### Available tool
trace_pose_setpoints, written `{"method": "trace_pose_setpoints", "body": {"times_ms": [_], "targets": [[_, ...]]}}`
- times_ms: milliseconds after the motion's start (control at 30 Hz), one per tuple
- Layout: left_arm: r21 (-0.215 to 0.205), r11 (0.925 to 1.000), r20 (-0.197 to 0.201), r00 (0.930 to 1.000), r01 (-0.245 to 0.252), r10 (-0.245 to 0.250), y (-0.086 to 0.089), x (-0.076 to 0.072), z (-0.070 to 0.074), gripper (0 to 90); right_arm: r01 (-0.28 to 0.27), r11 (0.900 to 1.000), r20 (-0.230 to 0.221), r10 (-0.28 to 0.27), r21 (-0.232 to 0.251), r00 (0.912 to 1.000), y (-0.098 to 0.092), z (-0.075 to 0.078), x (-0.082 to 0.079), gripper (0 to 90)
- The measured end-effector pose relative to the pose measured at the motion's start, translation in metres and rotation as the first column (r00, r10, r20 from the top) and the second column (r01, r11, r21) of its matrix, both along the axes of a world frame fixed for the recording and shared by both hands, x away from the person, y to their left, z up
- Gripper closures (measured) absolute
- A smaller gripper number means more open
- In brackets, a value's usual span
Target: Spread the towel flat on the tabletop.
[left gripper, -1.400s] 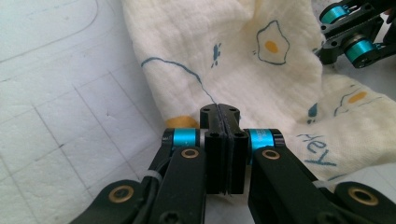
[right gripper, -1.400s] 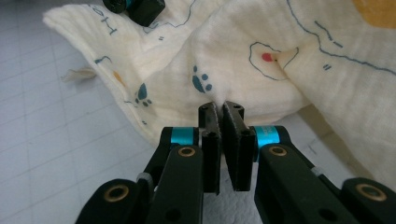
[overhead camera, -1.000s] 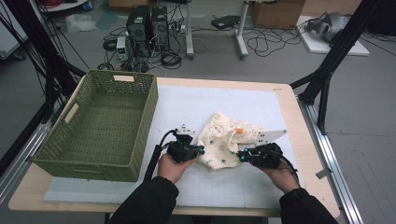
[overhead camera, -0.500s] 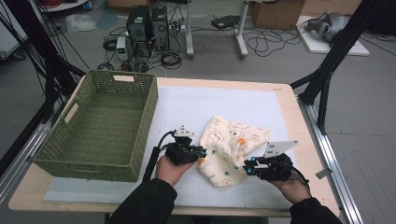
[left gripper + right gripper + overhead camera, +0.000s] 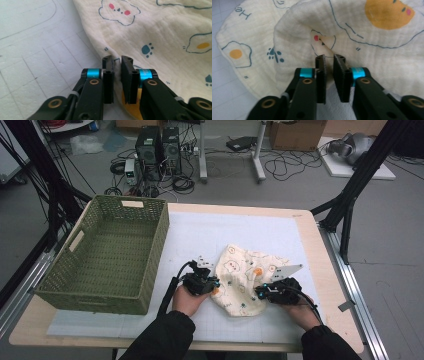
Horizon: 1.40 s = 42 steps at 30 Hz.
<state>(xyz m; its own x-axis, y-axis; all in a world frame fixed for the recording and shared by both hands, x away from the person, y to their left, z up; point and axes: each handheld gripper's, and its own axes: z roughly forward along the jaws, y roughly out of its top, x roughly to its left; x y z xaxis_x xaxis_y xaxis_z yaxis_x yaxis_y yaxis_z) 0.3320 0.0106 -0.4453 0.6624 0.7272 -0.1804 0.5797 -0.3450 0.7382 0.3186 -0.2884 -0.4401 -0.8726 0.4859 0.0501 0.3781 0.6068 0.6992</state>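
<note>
A cream cloth (image 5: 250, 272) printed with eggs, clouds and paw marks lies crumpled on the white mat (image 5: 210, 235). My left gripper (image 5: 215, 288) is at the cloth's left edge. In the left gripper view the cloth's hem (image 5: 110, 51) runs into the narrow gap of my left gripper (image 5: 116, 62), whose jaws have just been closing and now pinch it. My right gripper (image 5: 259, 293) is at the cloth's lower right. In the right gripper view my right gripper (image 5: 330, 61) has closed its jaws on a raised fold of the cloth (image 5: 319, 32).
A green woven basket (image 5: 159, 236) stands on the left part of the table, close to my left hand. Bare white mat lies beyond the cloth toward the far edge. The table's wooden rim (image 5: 320, 250) runs along the right side.
A second ago the cloth was bunched and stretched between the two grippers; it has since dropped into a rounder heap. Both grippers sank to its edges, the right one drawing back slightly.
</note>
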Motion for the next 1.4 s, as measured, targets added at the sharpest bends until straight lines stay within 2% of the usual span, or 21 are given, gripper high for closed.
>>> {"method": "trace_pose_setpoints", "body": {"times_ms": [100, 167, 333, 567, 800, 900, 967, 1000, 1033, 1067, 1100, 1167, 1200, 1233, 1267, 1300, 1333, 1367, 1400], "targets": [[-0.001, 1.0, -0.002, 1.0, -0.002, 0.002, 0.0, 0.0, 0.0, 85.9, -0.009, 1.0, 0.0, 0.009, -0.006, 1.0, 0.0, 0.001, -0.001, 87.5], [-0.004, 1.0, -0.003, 1.0, -0.008, 0.008, 0.001, -0.001, 0.001, 86.4, -0.008, 1.0, -0.016, 0.008, 0.006, 0.9998, -0.002, 0.001, -0.002, 87.7], [-0.034, 0.9992, -0.008, 0.9997, -0.022, 0.022, 0.009, -0.002, 0.002, 86.6, -0.003, 1.0, -0.016, 0.004, 0.024, 0.9999, -0.01, 0.006, -0.009, 87.8], [-0.054, 0.9978, 0.011, 0.9992, -0.038, 0.038, 0.018, -0.003, 0.006, 86.6, 0.009, 0.999, -0.03, -0.008, 0.041, 0.9995, -0.025, 0.008, -0.02, 87.9], [-0.064, 0.9976, 0.027, 0.9993, -0.025, 0.027, 0.02, -0.008, 0.004, 86.5, 0.02, 0.998, -0.059, -0.017, 0.055, 0.9981, -0.04, 0.009, -0.036, 88.9], [-0.091, 0.9959, 0.064, 0.9979, 0.007, -0.001, 0.023, -0.01, 0.003, 83.9, 0.01, 0.999, -0.088, -0.006, 0.047, 0.9961, -0.046, 0.009, -0.044, 88.0], [-0.111, 0.9936, 0.1, 0.9949, 0.023, -0.012, 0.024, -0.011, 0.004, 75.7, 0.008, 0.999, -0.079, -0.004, 0.045, 0.9969, -0.049, 0.009, -0.048, 82.7], [-0.111, 0.9936, 0.1, 0.9949, 0.023, -0.012, 0.024, -0.011, 0.004, 73.3, 0.008, 0.999, -0.079, -0.004, 0.045, 0.9969, -0.049, 0.009, -0.048, 82.7], [-0.133, 0.9901, 0.17, 0.9851, 0.047, -0.023, 0.024, -0.012, 0.006, 71.6, 0.005, 0.996, -0.044, -0.001, 0.083, 0.999, -0.051, 0.012, -0.047, 75.5], [-0.133, 0.9901, 0.17, 0.9851, 0.047, -0.023, 0.024, -0.012, 0.006, 70.8, 0.005, 0.996, -0.044, -0.001, 0.083, 0.999, -0.051, 0.012, -0.047, 75.5], [-0.14, 0.9875, 0.221, 0.9744, 0.071, -0.039, 0.023, -0.012, 0.007, 69.6, 0.008, 0.992, -0.001, -0.008, 0.126, 1.0, -0.051, 0.018, -0.043, 72.3], [-0.131, 0.987, 0.256, 0.9649, 0.093, -0.057, 0.02, -0.012, 0.006, 68.4, -0.005, 0.991, 0.021, 0.002, 0.134, 0.9998, -0.048, 0.02, -0.035, 70.9], [-0.131, 0.987, 0.256, 0.9649, 0.093, -0.057, 0.02, -0.012, 0.006, 68.4, -0.019, 0.99, 0.033, 0.014, 0.137, 0.9994, -0.046, 0.018, -0.031, 70.9], [-0.116, 0.9889, 0.268, 0.9616, 0.093, -0.059, 0.016, -0.009, 0.003, 69.1, -0.03, 0.99, 0.037, 0.025, 0.135, 0.999, -0.043, 0.016, -0.027, 71.3], [-0.116, 0.9889, 0.268, 0.9616, 0.093, -0.059, 0.016, -0.009, 0.003, 71.0, -0.036, 0.992, 0.026, 0.034, 0.119, 0.9991, -0.04, 0.013, -0.023, 71.6], [-0.092, 0.9919, 0.26, 0.9635, 0.089, -0.062, 0.013, -0.006, -0.001, 72.8, -0.044, 0.994, 0.025, 0.042, 0.1, 0.9988, -0.036, 0.01, -0.02, 72.3], [-0.092, 0.9919, 0.26, 0.9635, 0.089, -0.062, 0.013, -0.006, -0.001, 74.4, -0.044, 0.994, 0.025, 0.042, 0.1, 0.9988, -0.036, 0.01, -0.02, 72.3], [-0.057, 0.9946, 0.251, 0.9653, 0.087, -0.07, 0.01, -0.005, -0.004, 76.5, -0.066, 0.995, -0.002, 0.066, 0.075, 0.9978, -0.03, 0.004, -0.016, 73.7], [-0.057, 0.9946, 0.251, 0.9653, 0.087, -0.07, 0.01, -0.005, -0.004, 77.7, -0.066, 0.995, -0.002, 0.066, 0.075, 0.9978, -0.03, 0.004, -0.016, 73.7]]}}
